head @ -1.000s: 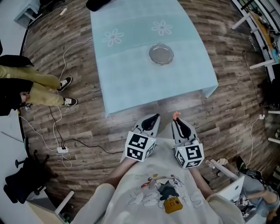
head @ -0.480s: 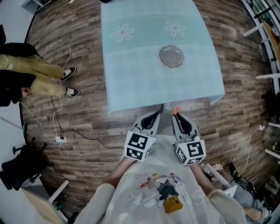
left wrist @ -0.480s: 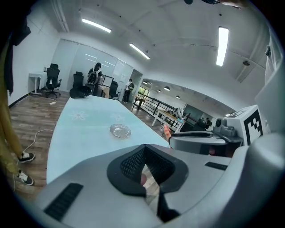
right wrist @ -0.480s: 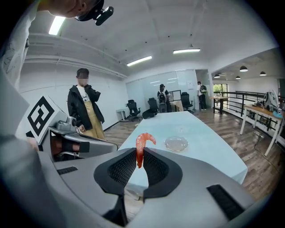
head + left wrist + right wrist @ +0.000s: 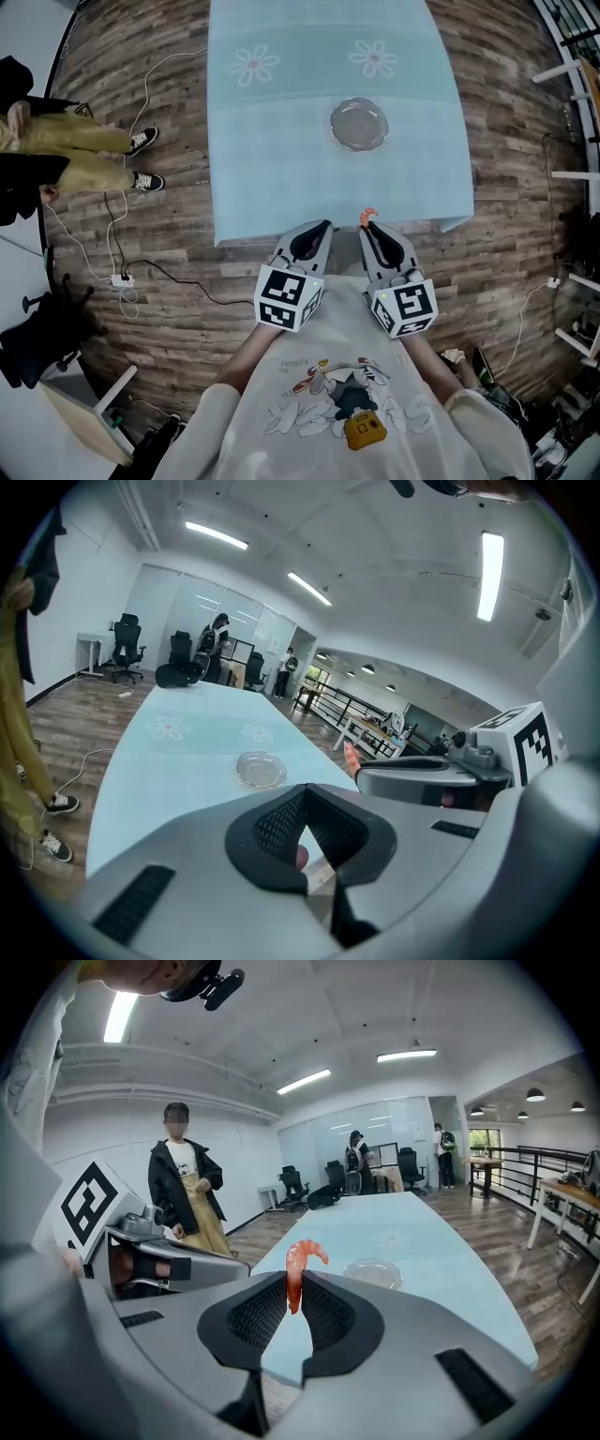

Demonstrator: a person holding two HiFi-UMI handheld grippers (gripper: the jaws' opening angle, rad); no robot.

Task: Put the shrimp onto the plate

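An orange-pink shrimp (image 5: 298,1274) stands upright between the jaws of my right gripper (image 5: 297,1285), which is shut on it. In the head view the shrimp (image 5: 366,215) pokes out of the right gripper (image 5: 367,227) at the near edge of the table. The clear glass plate (image 5: 358,124) lies on the pale blue tablecloth (image 5: 281,141), well ahead of both grippers, and has nothing on it. The same plate (image 5: 372,1272) shows just beyond the shrimp. My left gripper (image 5: 324,226) is alongside, its jaws closed together on nothing (image 5: 305,794).
The long table has flower prints (image 5: 251,65) at its far part. A person in a black jacket and yellow trousers (image 5: 187,1190) stands on the wooden floor left of the table. Cables and a power strip (image 5: 120,278) lie on the floor at the left.
Both grippers, with the shrimp still held, have come forward from over the floor to the table's near edge. The person on the left has shifted slightly.
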